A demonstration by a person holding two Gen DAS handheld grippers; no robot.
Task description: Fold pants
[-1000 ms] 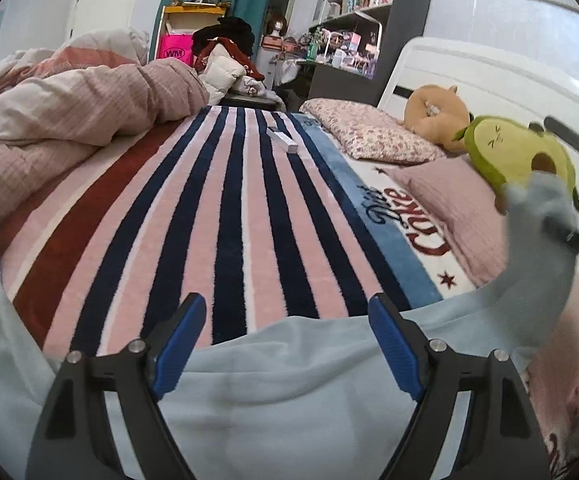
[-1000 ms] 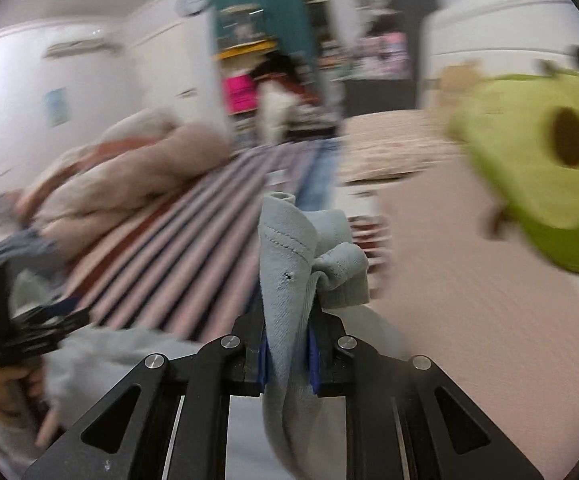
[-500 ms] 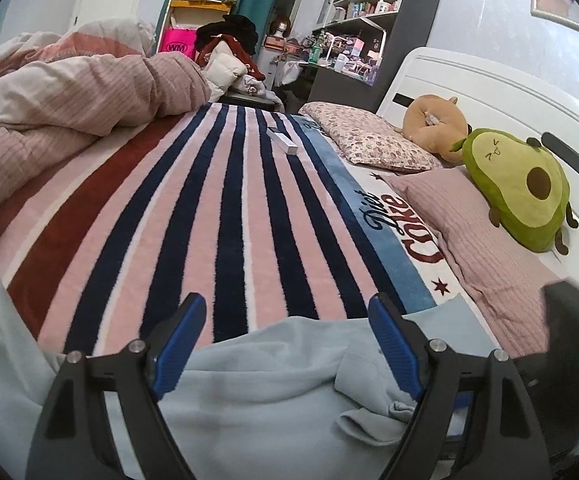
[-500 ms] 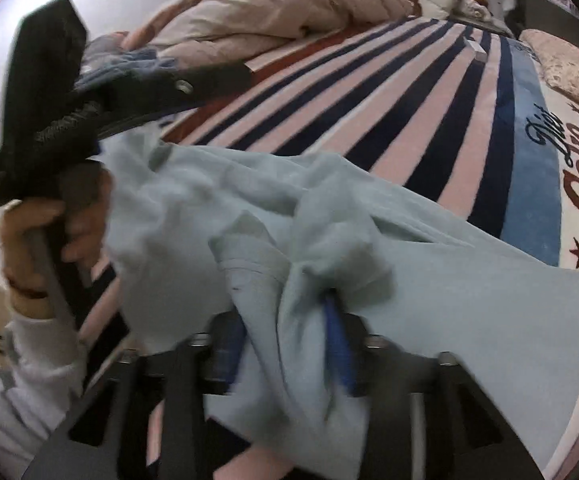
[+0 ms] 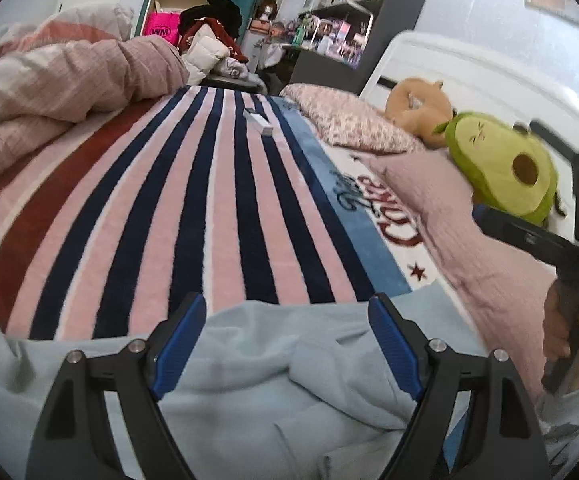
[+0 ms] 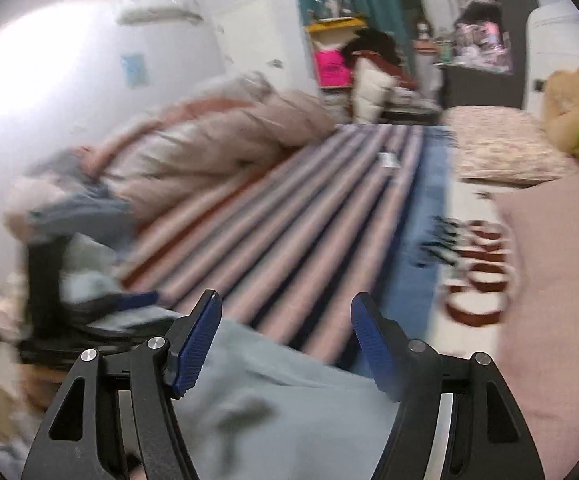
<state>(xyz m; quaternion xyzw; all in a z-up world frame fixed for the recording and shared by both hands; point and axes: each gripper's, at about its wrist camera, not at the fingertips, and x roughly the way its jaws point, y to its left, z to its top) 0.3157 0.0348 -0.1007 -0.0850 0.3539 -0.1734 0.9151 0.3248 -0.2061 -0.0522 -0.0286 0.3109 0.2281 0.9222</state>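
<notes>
The light blue pants (image 5: 273, 376) lie bunched on the striped blanket at the near edge of the bed, with a folded-over end on top. My left gripper (image 5: 287, 316) is open and empty just above them. My right gripper (image 6: 285, 320) is open and empty, raised over the pants (image 6: 273, 404); the view is blurred. The right gripper's black body (image 5: 549, 248) shows at the right of the left wrist view. The left gripper (image 6: 89, 316) shows at the left of the right wrist view.
A striped blanket (image 5: 193, 208) covers the bed. A pink quilt (image 5: 57, 92) is heaped at the left. Pink pillows (image 5: 449, 208), an avocado plush (image 5: 501, 164) and a brown plush (image 5: 417, 108) lie at the right by the white headboard. A small white box (image 5: 259, 122) lies farther along.
My right gripper carried the pant end over onto the rest of the pants, let go, opened and lifted away to the right. The left gripper stayed open over the pants.
</notes>
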